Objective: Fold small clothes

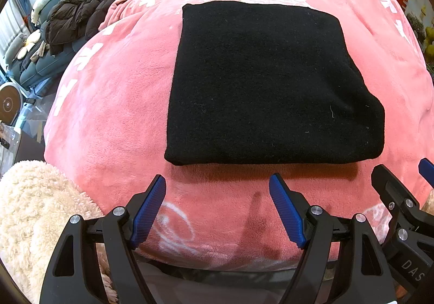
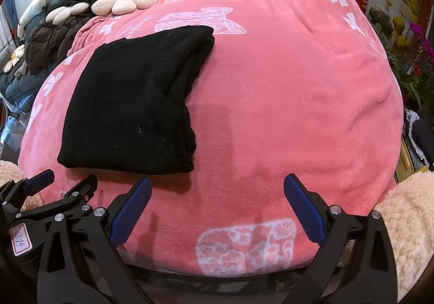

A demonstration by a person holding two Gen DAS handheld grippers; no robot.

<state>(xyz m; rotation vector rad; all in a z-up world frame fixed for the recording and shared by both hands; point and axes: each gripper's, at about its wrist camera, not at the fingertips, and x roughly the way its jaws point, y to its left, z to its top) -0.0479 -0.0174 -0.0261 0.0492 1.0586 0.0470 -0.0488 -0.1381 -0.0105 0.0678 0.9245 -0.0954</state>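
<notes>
Pink blanket (image 1: 114, 103) under a folded black garment (image 1: 268, 87), just beyond both tongs, left (image 1: 218, 207) and right (image 2: 217, 209), each spread apart, empty.

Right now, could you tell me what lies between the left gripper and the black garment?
Only bare pink blanket: the left wrist view shows the open left gripper just short of the black garment.

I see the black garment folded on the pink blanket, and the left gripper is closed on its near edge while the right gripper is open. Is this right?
Not quite. The left gripper is not closed on the black garment: in the left wrist view its jaws stand open, short of the near edge, holding nothing. The rest holds: the garment lies folded on the pink blanket, and the right gripper is open.
</notes>
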